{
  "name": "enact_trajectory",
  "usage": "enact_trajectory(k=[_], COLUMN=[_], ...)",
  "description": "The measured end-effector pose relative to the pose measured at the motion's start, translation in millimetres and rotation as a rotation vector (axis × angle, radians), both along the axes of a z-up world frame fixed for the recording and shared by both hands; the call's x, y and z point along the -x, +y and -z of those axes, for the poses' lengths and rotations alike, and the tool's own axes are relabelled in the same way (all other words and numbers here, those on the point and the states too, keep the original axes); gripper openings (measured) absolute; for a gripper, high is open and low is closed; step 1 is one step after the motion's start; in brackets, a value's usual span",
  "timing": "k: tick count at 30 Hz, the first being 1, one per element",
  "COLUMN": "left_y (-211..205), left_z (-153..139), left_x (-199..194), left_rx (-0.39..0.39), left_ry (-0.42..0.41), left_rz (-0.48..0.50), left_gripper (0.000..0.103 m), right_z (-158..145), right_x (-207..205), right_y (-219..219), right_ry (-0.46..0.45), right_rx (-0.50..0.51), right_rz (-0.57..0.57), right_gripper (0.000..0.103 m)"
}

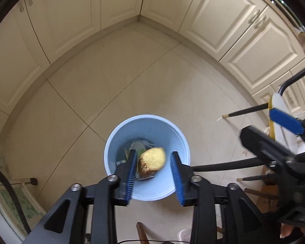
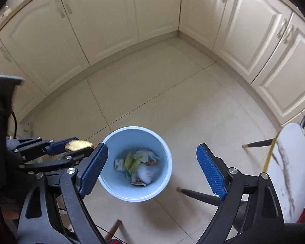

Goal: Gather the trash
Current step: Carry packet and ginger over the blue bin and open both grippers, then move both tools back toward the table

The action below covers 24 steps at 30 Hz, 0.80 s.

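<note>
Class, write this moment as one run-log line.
left tool: open, yellow scrap loose between fingers, over blue bin | right tool: open, empty | bin: trash inside

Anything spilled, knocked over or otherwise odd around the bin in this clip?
Nothing stands out. The blue bin stands upright on the tiled floor with the trash inside it, and no litter shows on the tiles around it. The left gripper has a yellow scrap between its fingers, above the bin.
</note>
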<state>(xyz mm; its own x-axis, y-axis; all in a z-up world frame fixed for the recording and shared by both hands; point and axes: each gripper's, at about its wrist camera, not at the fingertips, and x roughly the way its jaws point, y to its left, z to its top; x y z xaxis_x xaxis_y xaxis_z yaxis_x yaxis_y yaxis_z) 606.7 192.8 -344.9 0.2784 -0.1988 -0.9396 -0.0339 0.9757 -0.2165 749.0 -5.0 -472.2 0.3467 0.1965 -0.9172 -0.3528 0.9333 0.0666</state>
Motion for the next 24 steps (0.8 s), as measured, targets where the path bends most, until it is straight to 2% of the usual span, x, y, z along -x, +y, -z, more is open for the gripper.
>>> enact_trajectory(k=[1,2,7,10,12,16,18,19,23,24], left_y=[-4,-3,14,29,37,44,38,34,2,-12], left_z=[-1,-4,-36,-71,-95,-157,-186,-199,-265,-273], left_x=[-4,-5,0,11,19,49,64,72,111,119], left_rx=[-0.007,-0.02,-0.052,-0.105,-0.128,-0.164,-0.179,-0.183,-0.188,-0.193], left_ry=[0.0,-0.008,-0.056,-0.127,-0.181,-0.336,-0.409,-0.444,-0.64,-0.675], left_rz=[0.003,0.001,-0.054,-0.112,-0.143,-0.216,-0.225,-0.231,-0.234,-0.234], left_gripper=[0.052,0.058,0.059,0.059,0.059,0.061,0.065,0.07,0.08,0.081], right_z=[-4,-7,-38,-68,-91,-149,-181,-197,-266,-280], right_x=[0,-1,6,21,32,61,81,91,141,152], right_y=[-2,-4,-3,1,1,0,-2,-2,-20,-26], right_ry=[-0.004,-0.005,-0.045,-0.101,-0.146,-0.27,-0.358,-0.394,-0.561,-0.594], right_rx=[-0.005,-0.008,-0.042,-0.066,-0.085,-0.12,-0.126,-0.122,-0.122,-0.119], right_rz=[0.003,0.006,0.012,0.003,-0.005,-0.024,-0.029,-0.029,-0.014,-0.005], right_gripper=[0.088,0.089,0.089,0.089,0.094,0.095,0.098,0.099,0.103,0.103])
